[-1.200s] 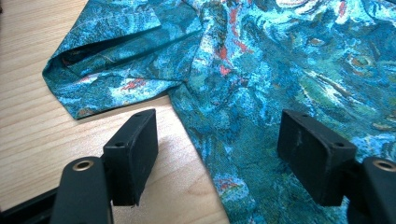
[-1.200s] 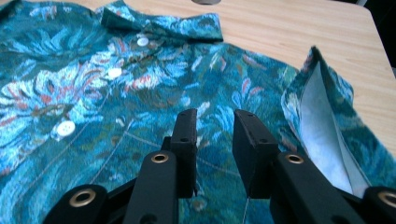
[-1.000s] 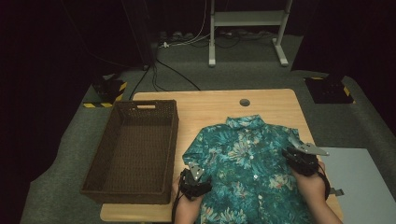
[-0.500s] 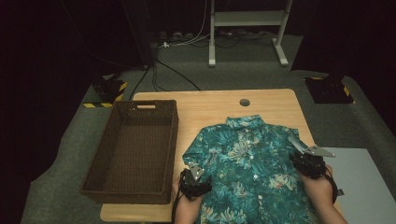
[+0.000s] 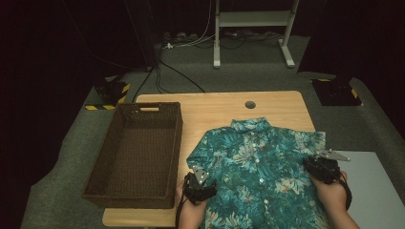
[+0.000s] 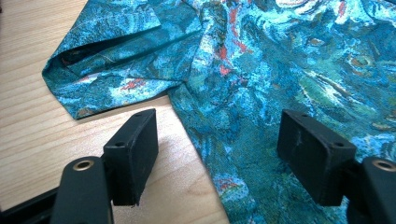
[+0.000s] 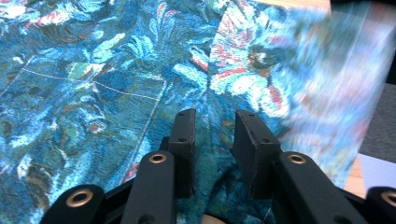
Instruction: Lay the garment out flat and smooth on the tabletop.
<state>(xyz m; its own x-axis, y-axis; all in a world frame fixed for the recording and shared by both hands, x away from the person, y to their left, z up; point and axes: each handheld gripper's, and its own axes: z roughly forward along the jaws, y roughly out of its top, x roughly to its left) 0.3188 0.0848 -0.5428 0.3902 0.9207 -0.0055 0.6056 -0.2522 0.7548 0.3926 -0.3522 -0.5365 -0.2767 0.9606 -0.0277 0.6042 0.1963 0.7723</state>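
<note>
The right hand-held gripper (image 7: 212, 123) has its jaws nearly closed with a fold of the shirt (image 5: 260, 176) between them, while the left hand-held gripper (image 6: 217, 156) stands wide open over the shirt's side edge, so it should probably close on that hem before any lift. The shirt is thin, soft printed cloth, lying flat on the smooth wooden table (image 5: 210, 107), and beyond the left hand-held gripper stands a dark woven basket (image 5: 138, 157).

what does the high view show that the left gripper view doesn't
High view alone: the dark brown woven basket, the round hole in the tabletop, and the right tool at the shirt's right sleeve.

Left gripper view alone: a close look at the folded left sleeve, and the left tool with its jaws wide apart astride the shirt's edge.

Both share the teal floral short-sleeved shirt lying on the light wooden table.
</note>
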